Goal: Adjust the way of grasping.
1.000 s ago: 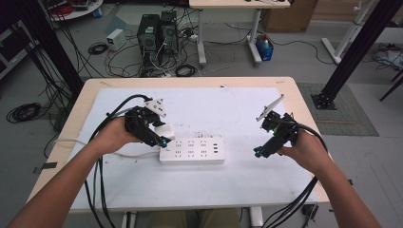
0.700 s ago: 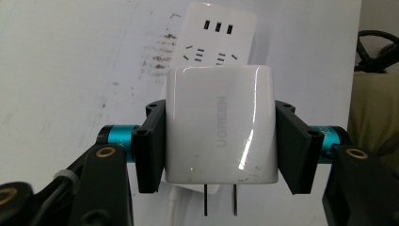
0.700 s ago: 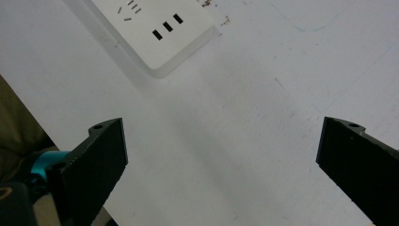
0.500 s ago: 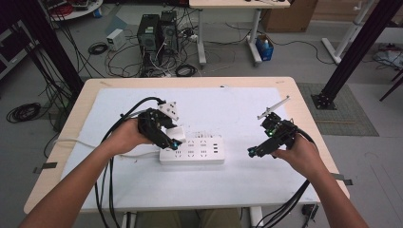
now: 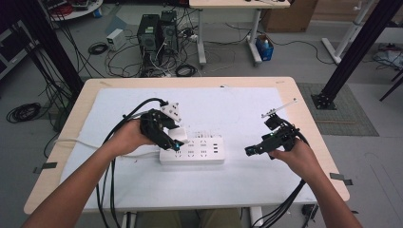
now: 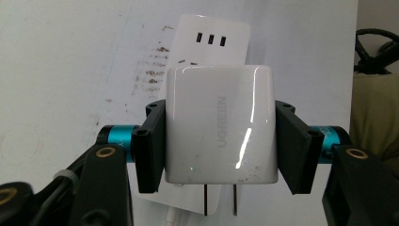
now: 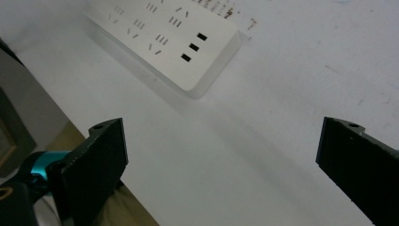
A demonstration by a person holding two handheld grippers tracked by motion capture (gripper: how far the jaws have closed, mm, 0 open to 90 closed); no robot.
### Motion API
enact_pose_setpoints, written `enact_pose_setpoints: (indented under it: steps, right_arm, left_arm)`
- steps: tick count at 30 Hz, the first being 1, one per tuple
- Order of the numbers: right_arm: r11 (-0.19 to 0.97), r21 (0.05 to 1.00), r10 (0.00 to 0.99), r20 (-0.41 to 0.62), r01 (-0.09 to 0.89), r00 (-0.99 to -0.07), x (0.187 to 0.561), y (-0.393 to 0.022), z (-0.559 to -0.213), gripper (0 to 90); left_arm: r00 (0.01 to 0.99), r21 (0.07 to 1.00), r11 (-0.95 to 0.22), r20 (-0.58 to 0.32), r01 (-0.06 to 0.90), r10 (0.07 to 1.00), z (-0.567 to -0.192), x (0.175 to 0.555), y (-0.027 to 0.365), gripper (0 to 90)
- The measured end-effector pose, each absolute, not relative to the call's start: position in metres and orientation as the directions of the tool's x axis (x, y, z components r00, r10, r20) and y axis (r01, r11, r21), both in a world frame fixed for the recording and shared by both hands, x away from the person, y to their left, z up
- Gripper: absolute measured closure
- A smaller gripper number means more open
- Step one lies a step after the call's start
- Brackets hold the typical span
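glossy white charger [image 6: 219,129], prongs bared, held seemingly just above the white power strip [image 5: 192,152].

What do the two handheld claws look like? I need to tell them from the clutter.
Both claws, left and right, are black, with flat rectangular black jaws on teal cylindrical mounts and brass-coloured screw fittings. Thick black cables trail from each toward the person. The left carries a pale grey plate on top. The forearms are bare, no sleeves.
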State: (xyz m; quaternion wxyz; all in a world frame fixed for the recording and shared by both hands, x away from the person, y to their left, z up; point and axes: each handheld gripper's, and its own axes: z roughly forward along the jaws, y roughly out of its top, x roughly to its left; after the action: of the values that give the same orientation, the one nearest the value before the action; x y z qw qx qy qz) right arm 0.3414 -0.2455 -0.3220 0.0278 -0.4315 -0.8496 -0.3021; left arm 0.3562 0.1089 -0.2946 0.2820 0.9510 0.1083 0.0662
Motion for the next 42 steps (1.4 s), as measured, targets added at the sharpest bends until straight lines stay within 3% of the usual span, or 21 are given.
enact_pose_setpoints:
  steps: [13, 28, 42]
  right_arm:
    - [0.239, 0.439, 0.649, 0.592, 0.866, -0.479, 0.346, -0.256, -0.332, 2.1]
    - [0.13, 0.376, 0.522, 0.761, 0.917, -0.386, 0.35, -0.249, -0.337, 3.4]
    - [0.104, 0.365, 0.44, 0.817, 0.925, -0.372, 0.352, -0.235, -0.339, 3.5]
  left_arm:
    - [0.972, 0.574, -0.806, 0.072, 0.142, 0.223, -0.295, 0.355, 0.093, 42.5]
    - [0.983, 0.608, -0.79, 0.08, 0.083, 0.165, -0.293, 0.354, 0.062, 42.4]
    - [0.989, 0.631, -0.775, 0.089, 0.036, 0.119, -0.294, 0.348, 0.032, 42.4]
